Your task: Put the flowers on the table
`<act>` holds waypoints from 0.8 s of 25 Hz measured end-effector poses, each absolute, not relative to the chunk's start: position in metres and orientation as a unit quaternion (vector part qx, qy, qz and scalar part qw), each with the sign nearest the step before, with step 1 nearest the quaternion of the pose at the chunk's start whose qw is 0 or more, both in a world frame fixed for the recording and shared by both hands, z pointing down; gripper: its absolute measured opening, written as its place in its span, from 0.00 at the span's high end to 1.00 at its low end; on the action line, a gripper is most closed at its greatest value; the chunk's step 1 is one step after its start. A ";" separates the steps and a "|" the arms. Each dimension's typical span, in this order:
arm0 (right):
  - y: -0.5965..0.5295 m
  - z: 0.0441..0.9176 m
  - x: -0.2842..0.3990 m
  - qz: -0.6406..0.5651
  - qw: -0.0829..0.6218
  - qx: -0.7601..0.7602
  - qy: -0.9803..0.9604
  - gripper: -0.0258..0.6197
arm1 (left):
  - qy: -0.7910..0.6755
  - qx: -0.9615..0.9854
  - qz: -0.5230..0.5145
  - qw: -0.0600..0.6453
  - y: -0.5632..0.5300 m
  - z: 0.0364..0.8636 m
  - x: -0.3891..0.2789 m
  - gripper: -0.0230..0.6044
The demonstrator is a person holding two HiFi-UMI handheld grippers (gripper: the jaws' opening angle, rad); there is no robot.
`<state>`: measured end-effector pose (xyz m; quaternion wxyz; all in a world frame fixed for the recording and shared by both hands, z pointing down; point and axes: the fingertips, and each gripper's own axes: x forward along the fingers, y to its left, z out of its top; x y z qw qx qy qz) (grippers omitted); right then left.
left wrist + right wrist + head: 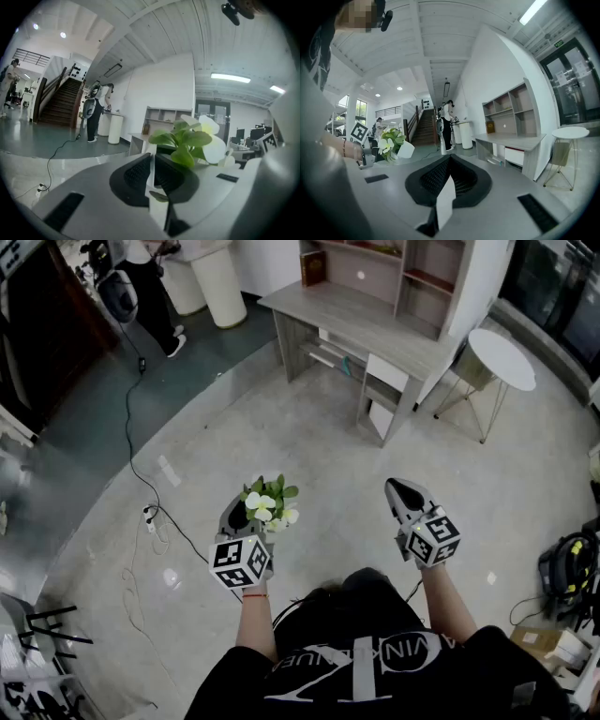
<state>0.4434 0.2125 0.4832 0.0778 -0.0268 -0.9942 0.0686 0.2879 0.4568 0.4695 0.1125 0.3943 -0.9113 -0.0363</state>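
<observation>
Currently left gripper point(236, 514) is clamped on the potted flowers point(268, 502), lower centre of head view, apparently by the thin pot rim; judged light, top-heavy, petals fragile; right gripper point(401, 489) closed, empty.

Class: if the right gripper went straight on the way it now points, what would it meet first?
Nothing close: open floor lies ahead. Farther on, the right gripper lines up roughly with the standing person, just left of the wooden desk; depth is unclear.
</observation>
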 end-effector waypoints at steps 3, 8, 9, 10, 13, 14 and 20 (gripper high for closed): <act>0.207 0.484 0.443 0.070 0.076 -0.025 -0.994 0.94 | -0.911 0.394 -0.037 0.113 0.454 0.469 0.288 0.91; 0.208 0.483 0.437 0.077 0.073 -0.024 -0.994 0.95 | -0.912 0.392 -0.033 0.113 0.458 0.466 0.284 0.91; 0.209 0.483 0.436 0.076 0.075 -0.026 -0.994 0.94 | -0.913 0.391 -0.035 0.113 0.459 0.466 0.283 0.91; 0.211 0.484 0.435 0.077 0.076 -0.029 -0.994 0.94 | -0.913 0.389 -0.036 0.114 0.460 0.466 0.283 0.91; 0.212 0.485 0.435 0.088 0.076 -0.029 -0.993 0.94 | -0.913 0.388 -0.041 0.120 0.462 0.469 0.281 0.91; 0.211 0.485 0.436 0.093 0.074 -0.026 -0.993 0.94 | -0.913 0.386 -0.045 0.121 0.463 0.469 0.281 0.91; 0.207 0.488 0.435 0.095 0.079 -0.024 -0.992 0.94 | -0.920 0.368 -0.051 0.122 0.475 0.475 0.276 0.91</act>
